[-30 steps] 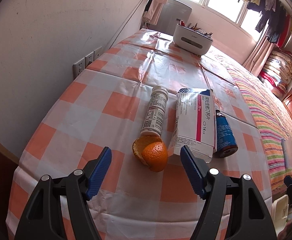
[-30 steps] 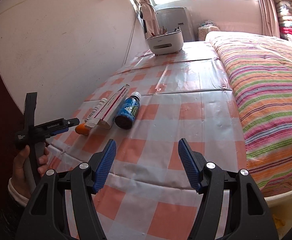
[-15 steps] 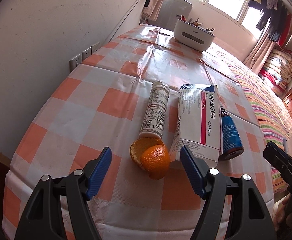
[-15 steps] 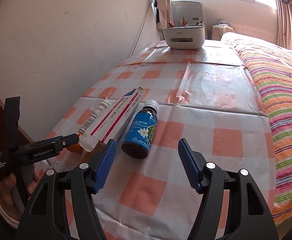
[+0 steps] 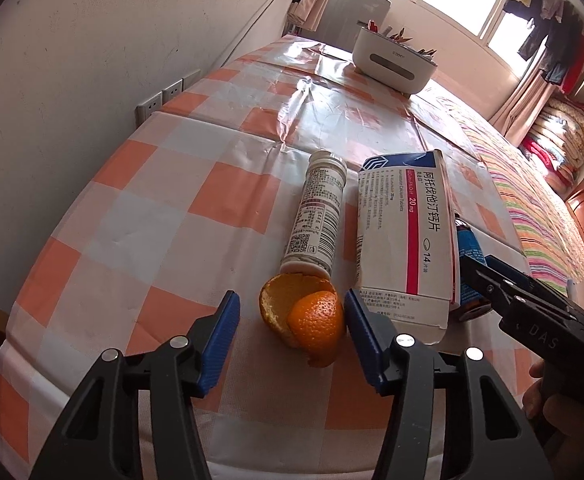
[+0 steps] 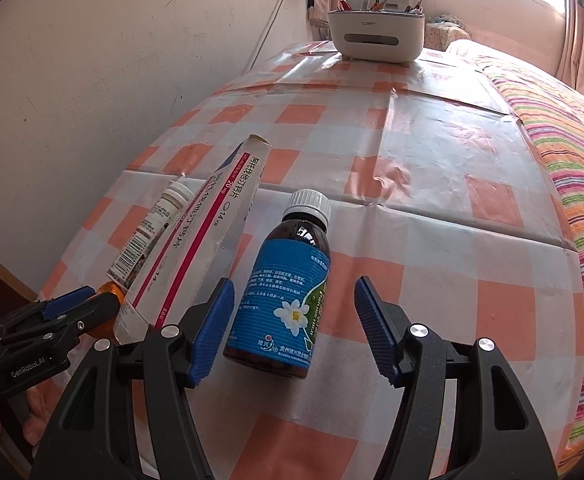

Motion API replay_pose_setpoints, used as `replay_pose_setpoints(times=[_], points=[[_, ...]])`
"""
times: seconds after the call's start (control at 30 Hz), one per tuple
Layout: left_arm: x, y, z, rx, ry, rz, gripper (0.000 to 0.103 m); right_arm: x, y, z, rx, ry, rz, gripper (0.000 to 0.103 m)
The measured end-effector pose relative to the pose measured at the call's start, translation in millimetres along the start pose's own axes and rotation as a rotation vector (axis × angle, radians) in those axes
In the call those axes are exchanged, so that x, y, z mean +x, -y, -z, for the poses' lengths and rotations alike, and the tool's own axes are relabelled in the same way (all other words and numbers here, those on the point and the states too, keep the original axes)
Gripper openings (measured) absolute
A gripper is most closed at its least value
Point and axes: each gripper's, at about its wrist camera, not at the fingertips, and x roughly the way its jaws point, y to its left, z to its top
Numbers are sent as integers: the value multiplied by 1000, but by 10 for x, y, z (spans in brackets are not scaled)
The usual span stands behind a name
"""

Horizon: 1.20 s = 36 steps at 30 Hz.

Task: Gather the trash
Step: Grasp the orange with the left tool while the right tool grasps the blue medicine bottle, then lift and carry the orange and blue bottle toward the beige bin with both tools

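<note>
Jaws of both your grippers, left gripper (image 5: 290, 334) and right gripper (image 6: 294, 330), have just been closing yet grasp nothing, so orange peel (image 5: 304, 320), brown bottle (image 6: 282, 288), white bottle (image 5: 318, 216) and pill box (image 5: 406, 236) all remain on the worktop (image 5: 164, 216).

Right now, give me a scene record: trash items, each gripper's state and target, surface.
surface: checked tablecloth
items: orange peel; white pill bottle lying down; medicine box; brown syrup bottle lying down
left gripper: open, jaws just closing, straddling the peel, right pad at its edge
right gripper: open, jaws just closing, astride the syrup bottle
background: white organizer
</note>
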Motion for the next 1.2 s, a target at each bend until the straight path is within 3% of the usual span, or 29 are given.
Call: replay_pose_setpoints(times=[0.17, 0.43, 1.2], points=[[22, 102, 52, 58, -3, -30, 39, 99, -21, 64, -23, -30, -3, 42], [-11, 104, 71, 51, 7, -23, 31, -53, 19, 235, -27, -5, -2, 42], [-274, 319, 201, 118, 73, -50, 29, -680, 279, 847, 83, 21, -80, 42]])
